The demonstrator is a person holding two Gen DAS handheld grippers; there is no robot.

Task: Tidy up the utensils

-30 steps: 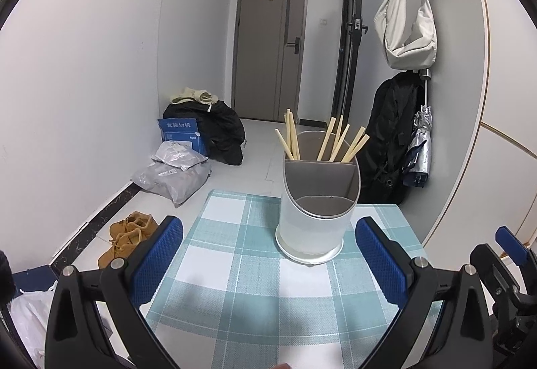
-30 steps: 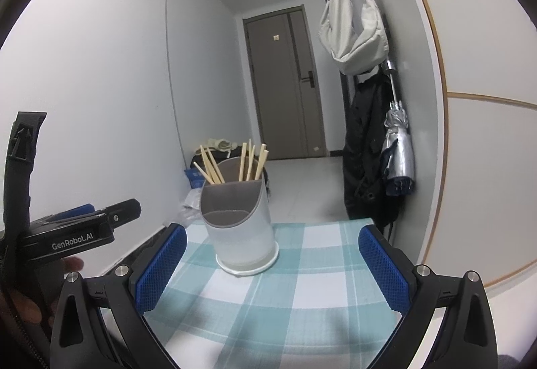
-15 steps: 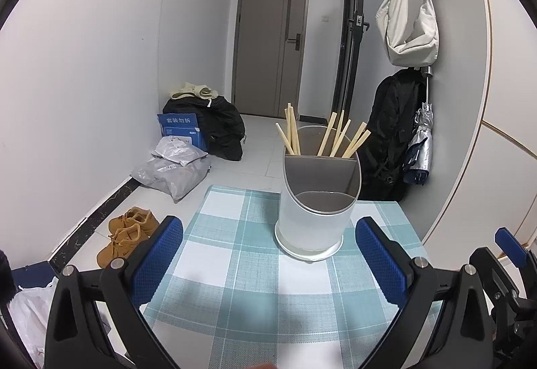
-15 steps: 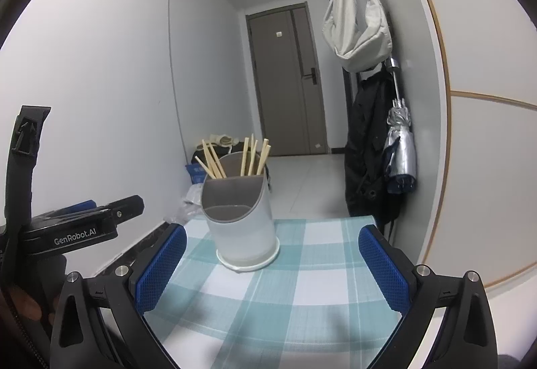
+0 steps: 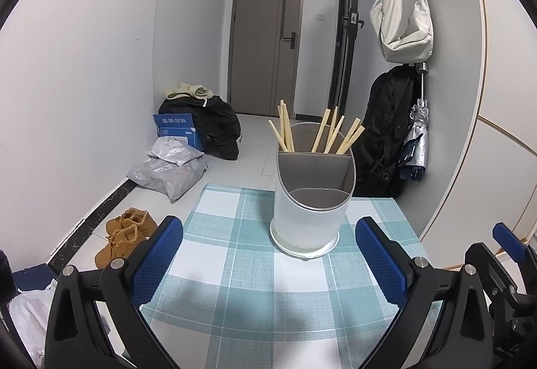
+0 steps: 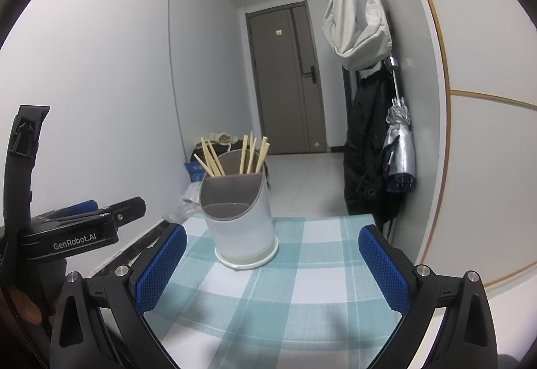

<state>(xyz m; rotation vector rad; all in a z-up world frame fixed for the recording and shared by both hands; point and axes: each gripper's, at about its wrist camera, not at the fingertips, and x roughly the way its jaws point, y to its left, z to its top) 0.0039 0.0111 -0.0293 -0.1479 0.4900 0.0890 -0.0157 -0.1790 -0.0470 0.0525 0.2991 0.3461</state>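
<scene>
Eight chopsticks point(image 5: 335, 134) upright in holder point(image 5: 308, 211), checked tablecloth point(image 5: 235, 268)

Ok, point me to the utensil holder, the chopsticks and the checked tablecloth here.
utensil holder point(image 5: 307, 221): left wrist view, on its white front wall.
chopsticks point(image 5: 349, 139): left wrist view, on a stick in the right-hand bunch, back compartment.
checked tablecloth point(image 6: 302, 281): right wrist view, on bare cloth in front of the holder.

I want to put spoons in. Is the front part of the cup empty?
Seems empty: the holder's front compartment shows nothing; chopsticks stand only behind.
</scene>
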